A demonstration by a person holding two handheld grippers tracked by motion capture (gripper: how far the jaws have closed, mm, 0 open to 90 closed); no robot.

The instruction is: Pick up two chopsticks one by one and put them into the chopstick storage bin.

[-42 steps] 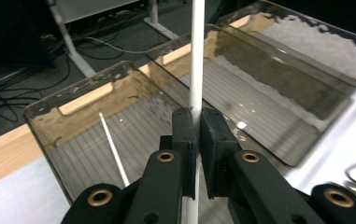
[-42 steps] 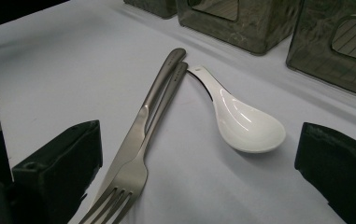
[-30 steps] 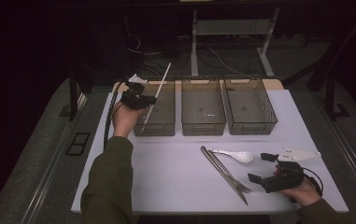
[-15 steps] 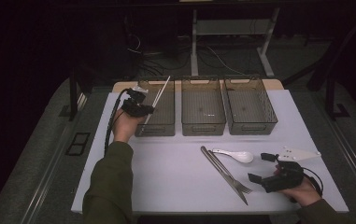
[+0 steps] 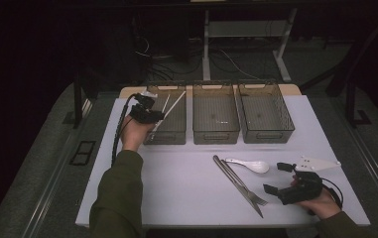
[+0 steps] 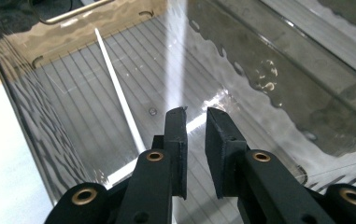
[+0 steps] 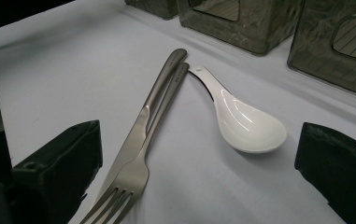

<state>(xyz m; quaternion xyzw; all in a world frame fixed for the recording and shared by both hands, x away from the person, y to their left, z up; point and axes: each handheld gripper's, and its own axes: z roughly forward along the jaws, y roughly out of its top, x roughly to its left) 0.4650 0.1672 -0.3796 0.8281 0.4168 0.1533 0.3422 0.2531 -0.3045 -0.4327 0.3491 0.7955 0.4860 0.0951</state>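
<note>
While the left gripper (image 6: 195, 116) hangs just above the floor of the left bin (image 5: 153, 136), its jaws have just been opening: in the left gripper view a narrow gap shows between the two black pads, and nothing is pinched in it. One second ago the same gripper held a white chopstick (image 5: 169, 110) tilted over that bin; half a second ago the stick already dipped into it. Now the stick lies slanted inside the bin, its lower end just beside the gripper and its upper end against the far rim. A second white chopstick (image 6: 118, 91) lies flat on the ribbed floor of the bin, just to one side of the jaws. So, as I judge it, the chopsticks are sorted and this drop is finished (the hand need only lift clear).

Next to the left bin stand the middle bin (image 5: 215, 115) and the right bin (image 5: 266, 114), both without cutlery as far as the high view tells. Well apart from the left bin, toward the person's side of the white table (image 5: 176, 188), lie a knife (image 7: 140, 123) and a fork (image 7: 133, 179) touching side by side, with a white spoon (image 7: 248, 123) just beside their handles. The right gripper (image 7: 199, 158) rests near them, jaws spread wide and holding nothing, the spoon's bowl between them. It sits where it sat a second ago. Those three pieces look to be the work left.
</note>
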